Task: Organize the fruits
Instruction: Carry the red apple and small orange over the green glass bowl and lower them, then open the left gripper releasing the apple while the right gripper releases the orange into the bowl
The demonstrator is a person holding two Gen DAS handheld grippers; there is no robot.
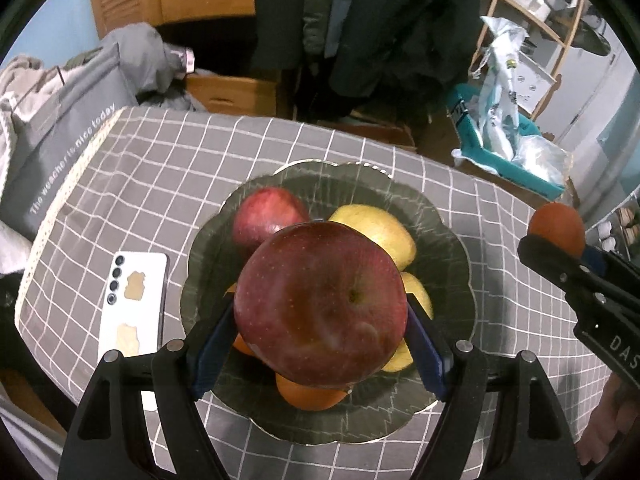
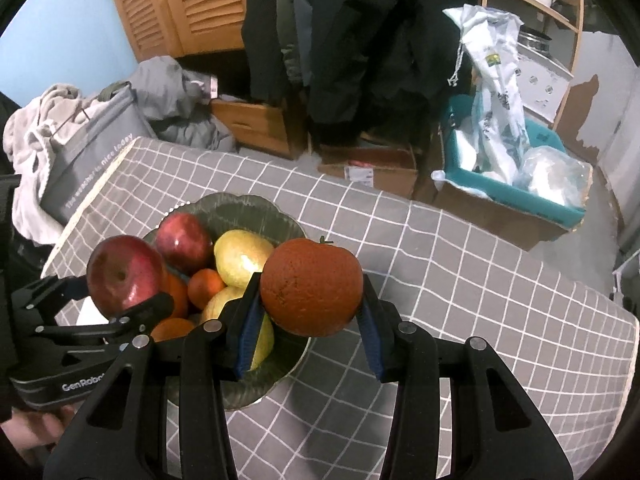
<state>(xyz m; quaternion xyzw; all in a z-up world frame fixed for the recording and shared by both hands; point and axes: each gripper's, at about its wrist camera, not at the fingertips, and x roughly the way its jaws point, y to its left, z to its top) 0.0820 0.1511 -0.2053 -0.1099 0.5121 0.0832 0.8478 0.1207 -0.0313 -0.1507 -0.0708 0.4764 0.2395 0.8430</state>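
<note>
Left gripper (image 1: 320, 328) pinches a big red apple (image 1: 320, 304) over the fruit bowl (image 1: 440, 216); right gripper (image 2: 310, 316) clamps an orange (image 2: 312, 286), seemingly just past the bowl's edge.

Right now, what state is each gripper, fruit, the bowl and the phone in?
left gripper: shut on the big red apple, above the bowl
right gripper: shut on the orange
bowl: holds a red apple, yellow fruits and oranges
phone: face down beside the bowl

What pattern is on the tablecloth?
Grey tablecloth with a white grid of squares, clearest in the right wrist view.
</note>
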